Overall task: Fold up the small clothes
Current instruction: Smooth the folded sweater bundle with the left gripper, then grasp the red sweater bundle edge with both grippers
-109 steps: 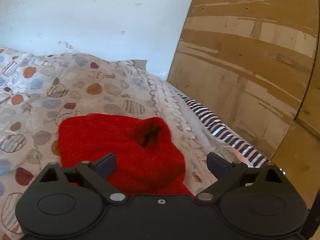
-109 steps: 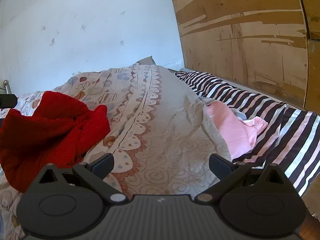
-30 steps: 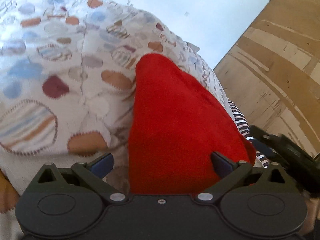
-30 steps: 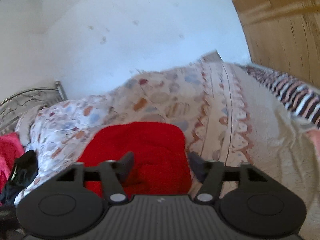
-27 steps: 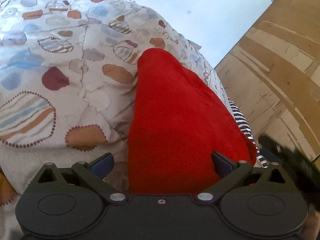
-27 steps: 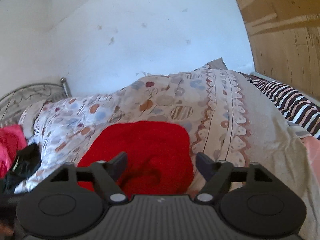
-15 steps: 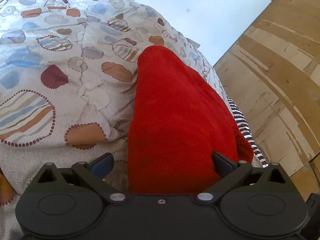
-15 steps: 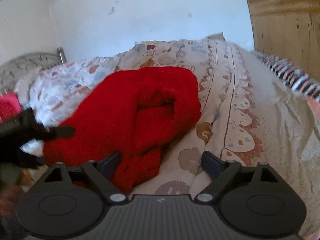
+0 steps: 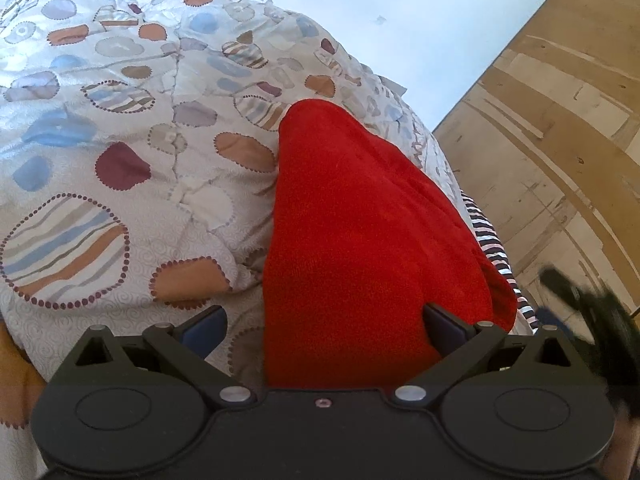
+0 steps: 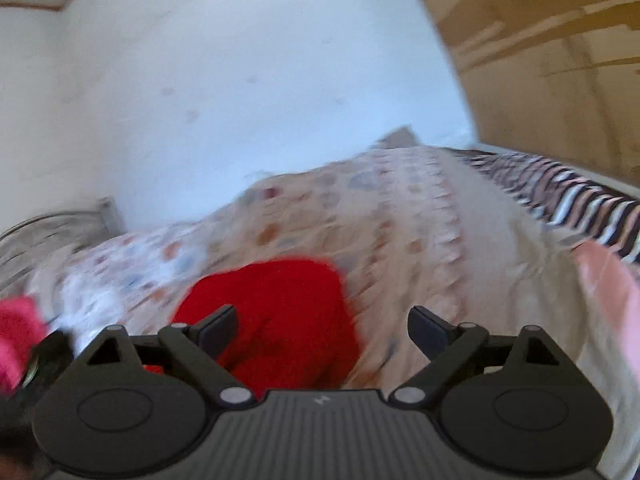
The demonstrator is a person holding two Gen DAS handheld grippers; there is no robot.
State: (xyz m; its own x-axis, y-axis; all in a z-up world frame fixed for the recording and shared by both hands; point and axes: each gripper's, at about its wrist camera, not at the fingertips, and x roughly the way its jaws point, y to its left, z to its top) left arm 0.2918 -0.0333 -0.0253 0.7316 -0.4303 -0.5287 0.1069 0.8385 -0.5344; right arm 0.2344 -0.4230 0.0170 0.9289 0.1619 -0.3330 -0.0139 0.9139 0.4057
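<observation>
A small red fleece garment (image 9: 360,240) lies folded on the patterned bedspread (image 9: 120,140). My left gripper (image 9: 324,328) is open, low over the garment's near end, with the cloth between its fingers but not pinched. In the blurred right wrist view the garment (image 10: 280,312) lies just ahead and left of my right gripper (image 10: 323,330), which is open and holds nothing. The other gripper shows as a dark blur (image 9: 588,320) at the right of the left wrist view.
A wooden wardrobe (image 9: 560,140) stands to the right of the bed. A striped sheet (image 10: 580,200) and a pink garment (image 10: 608,280) lie at the bed's right. A pink cloth (image 10: 16,332) and a metal bed frame (image 10: 52,232) are at the left.
My right gripper has pulled back and up from the red garment, open, with fast motion blur. My left gripper has hardly moved and stays open over the garment.
</observation>
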